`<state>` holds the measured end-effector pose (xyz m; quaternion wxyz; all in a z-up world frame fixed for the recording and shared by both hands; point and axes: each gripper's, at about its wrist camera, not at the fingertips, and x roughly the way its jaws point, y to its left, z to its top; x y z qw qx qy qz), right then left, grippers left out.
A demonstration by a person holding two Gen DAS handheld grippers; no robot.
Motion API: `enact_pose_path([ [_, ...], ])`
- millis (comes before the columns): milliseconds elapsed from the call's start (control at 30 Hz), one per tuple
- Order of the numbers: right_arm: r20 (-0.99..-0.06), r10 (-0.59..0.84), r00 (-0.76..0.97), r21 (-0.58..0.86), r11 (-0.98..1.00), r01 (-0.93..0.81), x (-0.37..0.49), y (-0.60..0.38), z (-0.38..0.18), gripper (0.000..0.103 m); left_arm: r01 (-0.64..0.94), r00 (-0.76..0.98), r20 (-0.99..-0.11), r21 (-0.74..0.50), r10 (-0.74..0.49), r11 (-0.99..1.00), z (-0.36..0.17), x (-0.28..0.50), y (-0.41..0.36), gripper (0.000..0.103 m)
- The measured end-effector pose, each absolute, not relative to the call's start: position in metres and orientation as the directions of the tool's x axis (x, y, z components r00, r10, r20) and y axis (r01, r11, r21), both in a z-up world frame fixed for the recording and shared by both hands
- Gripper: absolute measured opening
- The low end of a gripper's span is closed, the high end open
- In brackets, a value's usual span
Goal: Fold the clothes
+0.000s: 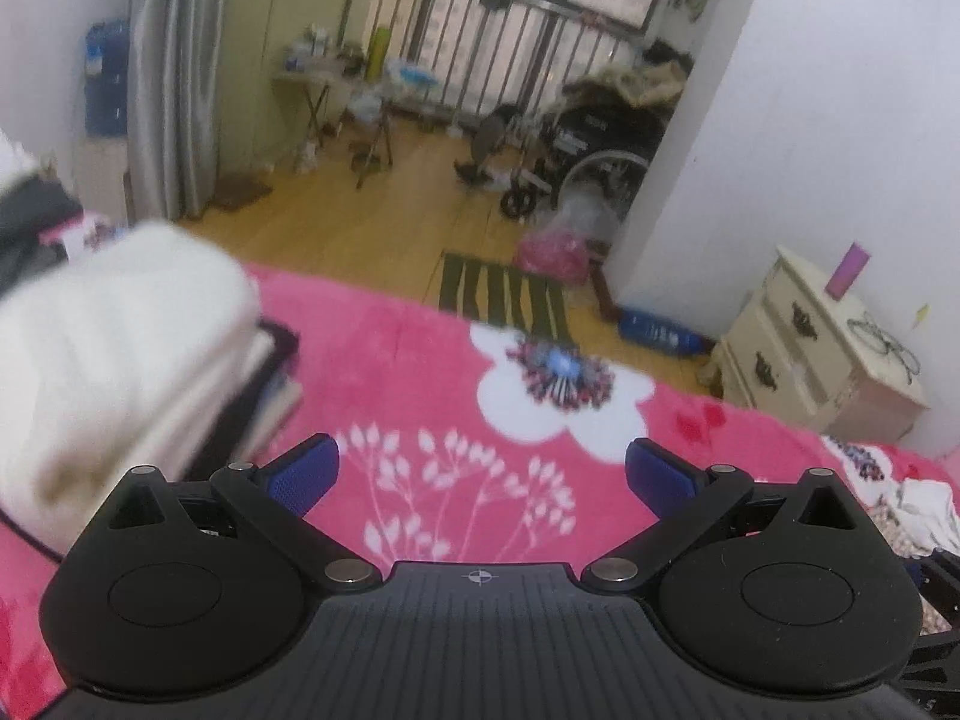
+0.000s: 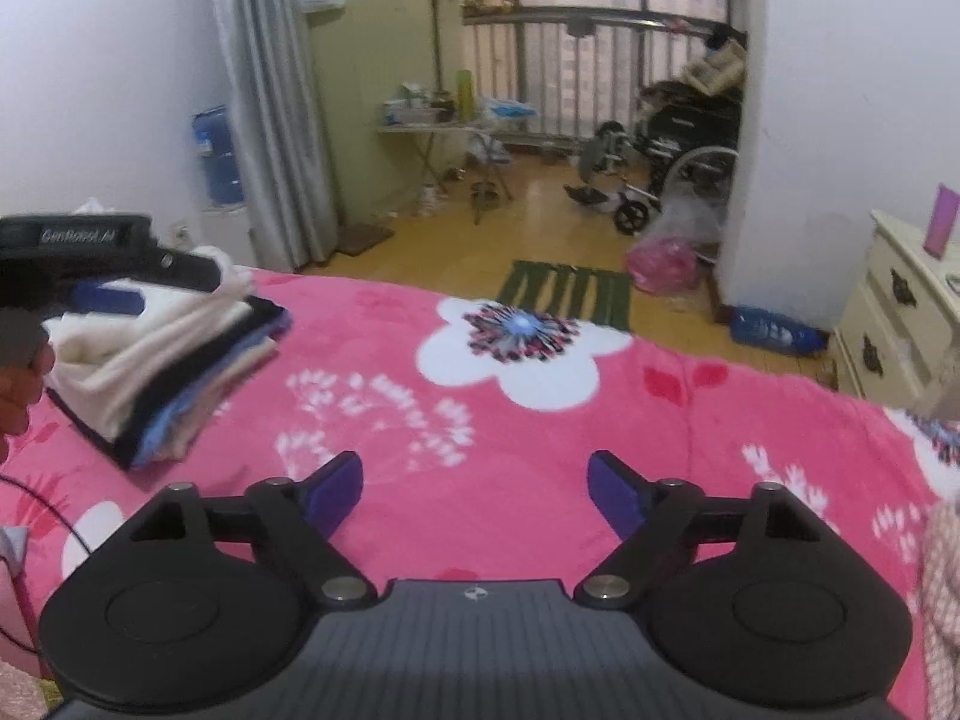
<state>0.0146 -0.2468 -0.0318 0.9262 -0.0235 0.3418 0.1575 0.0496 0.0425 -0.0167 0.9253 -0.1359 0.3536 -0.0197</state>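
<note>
Left wrist view: left gripper (image 1: pixel 482 474), blue fingers (image 1: pixel 303 474) spread wide, nothing betw. them, over pink fleece bed blanket w/ white flower print (image 1: pixel 420 372). Landmark = big white flower w/ dark centre (image 1: pixel 561 381). Stack of folded clothes, cream-white top layer (image 1: pixel 114 348), lies on blanket well left of flower, blurred. Cream two-drawer nightstand (image 1: pixel 816 354) right of flower, off bed.

Right wrist view: right gripper (image 2: pixel 475 489), fingers (image 2: pixel 336 495) wide apart, empty, above blanket nearer than flower. Stack left of flower; layers cream, black, light blue. Left gripper hangs by stack's far-left top.
</note>
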Motion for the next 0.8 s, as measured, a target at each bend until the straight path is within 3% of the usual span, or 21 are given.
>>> enact_pose_path([
  [400, -0.669, 0.174, 0.723, 0.05, 0.98, -0.191, 0.013, -0.263, -0.062, 0.093, -0.067, 0.633, -0.772, -0.132, -0.06, 0.989, -0.052, 0.052, 0.007, 0.103],
  [500, -0.65, 0.165, 0.742, 0.053, 0.984, -0.173, 0.01, -0.267, -0.059, 0.102, -0.053, 0.62, -0.783, -0.115, -0.058, 0.992, -0.055, 0.048, -0.001, 0.103],
  [800, -0.662, 0.145, 0.736, 0.072, 0.989, -0.13, 0.01, -0.275, -0.062, 0.103, -0.063, 0.609, -0.793, -0.054, -0.005, 0.997, -0.063, 0.047, -0.009, 0.103],
])
